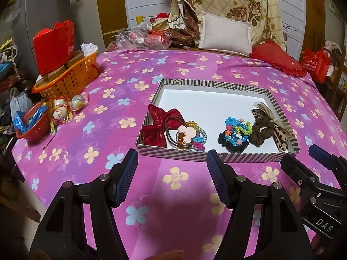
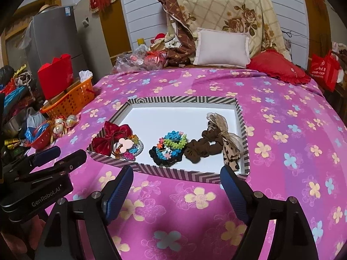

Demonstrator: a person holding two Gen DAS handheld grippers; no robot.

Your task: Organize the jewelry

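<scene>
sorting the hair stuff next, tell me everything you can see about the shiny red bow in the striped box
The shiny red bow looks like metallic fabric, with four creased loops around a centre knot. It lies flat in the near left corner of the striped box, against the left wall. A brown elastic loop lies over its right side, beside a pile of small colourful clips. Neither gripper touches it.

Orange basket [image 1: 71, 80] beside red bag [image 1: 54, 45]; white pillow [image 1: 225, 33] behind

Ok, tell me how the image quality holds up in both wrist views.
Left wrist view: heavy fisheye bend, dark corners, the left tongs cast a shadow on the bedspread. Right wrist view: same bend, the striped box sharp, evenly lit, no glare.
</scene>
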